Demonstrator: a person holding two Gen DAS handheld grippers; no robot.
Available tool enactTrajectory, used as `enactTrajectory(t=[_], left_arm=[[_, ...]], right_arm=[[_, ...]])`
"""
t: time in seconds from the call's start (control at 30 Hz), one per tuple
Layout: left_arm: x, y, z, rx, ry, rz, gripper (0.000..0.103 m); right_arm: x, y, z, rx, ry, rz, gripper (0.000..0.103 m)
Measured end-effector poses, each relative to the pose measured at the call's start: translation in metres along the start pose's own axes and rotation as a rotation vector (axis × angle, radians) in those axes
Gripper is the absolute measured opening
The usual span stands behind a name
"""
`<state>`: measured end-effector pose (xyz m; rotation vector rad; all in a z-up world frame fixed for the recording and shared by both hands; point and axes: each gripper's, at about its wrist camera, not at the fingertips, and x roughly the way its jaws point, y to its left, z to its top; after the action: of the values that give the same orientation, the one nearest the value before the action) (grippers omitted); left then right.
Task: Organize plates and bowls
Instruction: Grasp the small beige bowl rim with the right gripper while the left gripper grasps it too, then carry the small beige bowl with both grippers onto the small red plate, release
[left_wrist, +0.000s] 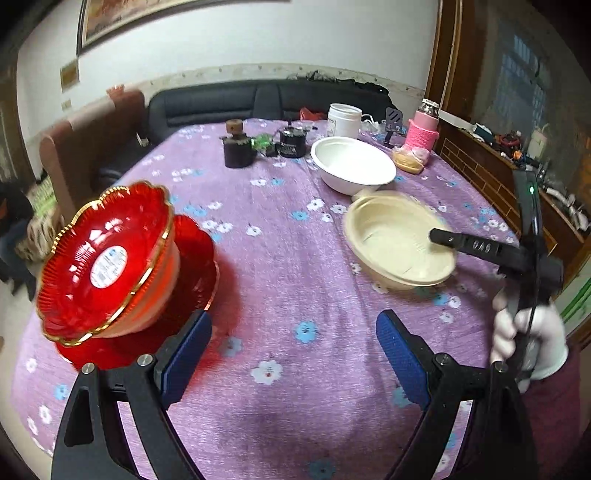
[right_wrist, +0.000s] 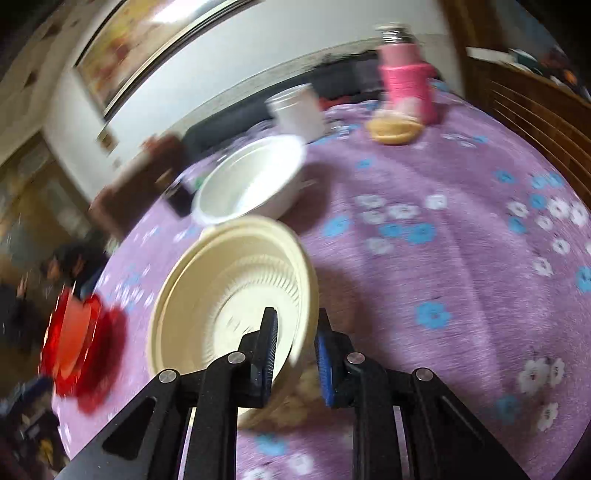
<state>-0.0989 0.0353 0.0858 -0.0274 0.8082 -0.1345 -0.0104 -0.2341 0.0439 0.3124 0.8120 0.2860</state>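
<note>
Toward the right edge of the table (left_wrist: 288, 266), my right gripper (right_wrist: 295, 354) is clamped on the near rim of the cream bowl (right_wrist: 229, 295), one finger inside the wall and one outside. The bowl tips up on its side in that view, its open face turned left, so I judge it is lifted or at least tilted off the purple cloth, though heavy blur keeps me from being sure. Just beyond it, toward the far edge, sits the white bowl (right_wrist: 251, 181), upright and open; that is the way the cream one lies from its likely nest, straight ahead of my right hand and close.

My left gripper (left_wrist: 291, 354) hangs with its blue pads wide apart and nothing between them, over bare cloth near the front edge. To its left, at the left edge, the red bowl (left_wrist: 107, 258) leans tilted on the red plate (left_wrist: 199, 258). My left hand is nearer that pair, my right nearer both pale bowls.

Whether the cream bowl's underside touches the cloth is hidden by my own fingers, and the red bowl's footing is unclear.
</note>
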Motion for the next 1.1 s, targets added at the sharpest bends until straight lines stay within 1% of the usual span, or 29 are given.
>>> enactTrajectory(t=[0.07,0.17,0.23,0.33,0.4,0.5,0.57,0.63,0.67,0.8,0.87,0.93,0.97,1.0,1.03,1.1], left_arm=[[0.005,-0.002,0.001,-0.004,0.010,-0.005,0.090],[0.018,-0.010,0.008,-0.013,0.044,-0.040,0.090],[0.028,-0.015,0.015,-0.026,0.068,-0.071,0.090],[0.050,-0.024,0.035,-0.069,0.109,-0.117,0.090],[0.064,-0.029,0.047,-0.083,0.114,-0.112,0.090],[0.089,-0.036,0.060,-0.067,0.164,-0.092,0.090],[0.104,-0.039,0.064,-0.059,0.184,-0.088,0.090],[0.119,-0.044,0.065,-0.045,0.200,-0.053,0.090],[0.126,-0.046,0.065,-0.045,0.214,-0.050,0.090],[0.149,-0.047,0.057,-0.085,0.315,-0.096,0.090],[0.152,-0.048,0.053,-0.089,0.332,-0.121,0.088],[0.150,-0.052,0.053,-0.054,0.312,-0.103,0.064],[0.149,-0.054,0.053,-0.042,0.309,-0.092,0.047],[0.148,-0.054,0.053,-0.039,0.311,-0.097,0.032],[0.149,-0.054,0.053,-0.049,0.318,-0.110,0.027],[0.145,-0.053,0.051,-0.080,0.325,-0.125,0.026]], right_arm=[[-0.003,0.009,-0.002,-0.037,-0.019,-0.027,0.023],[-0.005,0.004,0.001,-0.019,-0.043,-0.072,0.035],[-0.007,0.000,0.001,0.012,-0.054,-0.082,0.035],[-0.011,-0.006,0.002,0.035,-0.070,-0.084,0.035],[-0.008,-0.009,0.007,0.053,-0.069,-0.075,0.035],[0.000,-0.008,0.005,0.071,-0.038,-0.056,0.035],[0.004,-0.006,0.002,0.075,-0.024,-0.064,0.035],[0.005,0.000,0.000,0.055,-0.020,-0.072,0.035],[0.006,0.002,0.000,0.047,-0.020,-0.075,0.035],[0.011,0.010,-0.004,0.011,-0.005,-0.093,0.035],[0.011,0.013,-0.006,-0.009,-0.007,-0.103,0.033],[0.011,0.015,-0.006,-0.021,-0.006,-0.108,0.027],[0.012,0.016,-0.007,-0.024,-0.005,-0.107,0.024],[0.012,0.016,-0.007,-0.026,-0.006,-0.106,0.023],[0.012,0.016,-0.007,-0.027,-0.008,-0.105,0.023],[0.011,0.016,-0.007,-0.020,-0.012,-0.096,0.020]])
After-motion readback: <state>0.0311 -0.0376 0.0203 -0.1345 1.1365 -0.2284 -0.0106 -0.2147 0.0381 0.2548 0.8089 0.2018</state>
